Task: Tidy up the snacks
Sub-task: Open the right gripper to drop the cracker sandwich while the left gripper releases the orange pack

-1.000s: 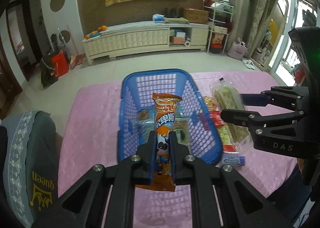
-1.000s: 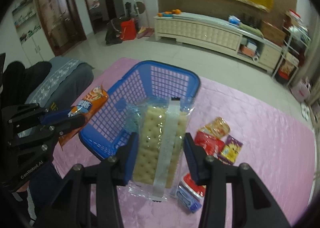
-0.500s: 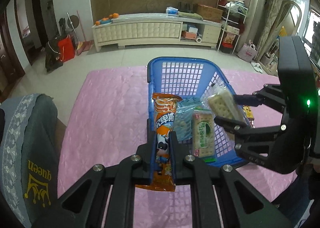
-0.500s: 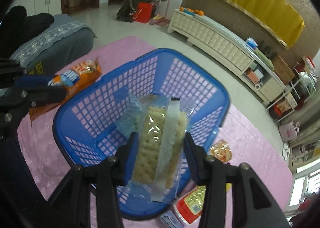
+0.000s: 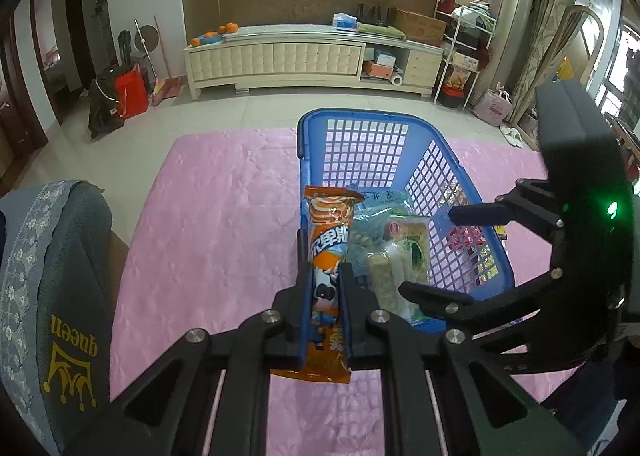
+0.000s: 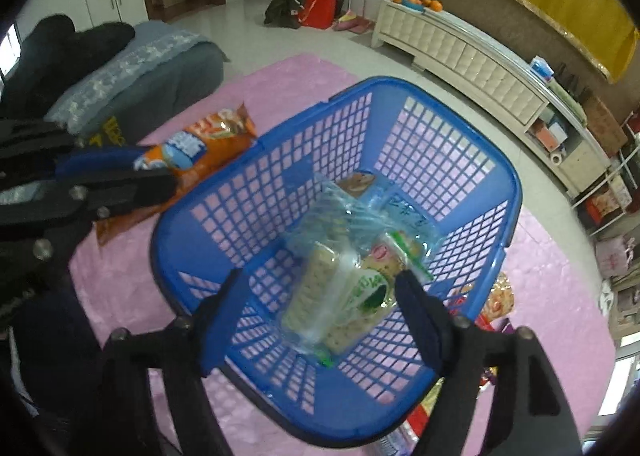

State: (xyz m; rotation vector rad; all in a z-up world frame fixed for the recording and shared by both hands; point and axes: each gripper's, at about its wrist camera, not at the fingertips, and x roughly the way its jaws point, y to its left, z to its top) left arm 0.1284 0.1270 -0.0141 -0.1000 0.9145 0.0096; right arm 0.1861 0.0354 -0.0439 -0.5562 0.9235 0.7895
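A blue mesh basket (image 5: 460,184) (image 6: 472,160) stands on the pink cloth. My left gripper (image 5: 323,256) is shut on an orange snack packet (image 5: 328,252), held just left of the basket's near left rim; it also shows in the right wrist view (image 6: 200,146). My right gripper (image 6: 320,288) is open and empty, over the basket's near end. A clear cracker packet (image 6: 316,292) lies in the basket below it, beside a green cracker packet (image 6: 372,280) and a pale blue packet (image 6: 392,208).
Several loose snack packets (image 6: 496,300) lie on the pink cloth (image 5: 208,224) right of the basket. A grey cushioned chair (image 5: 44,276) stands at the cloth's left edge. A white low cabinet (image 5: 312,56) lines the far wall.
My right gripper opened and let go of the clear cracker packet, which now lies in the basket. My left gripper still holds the orange packet, now nearer the basket's left rim.
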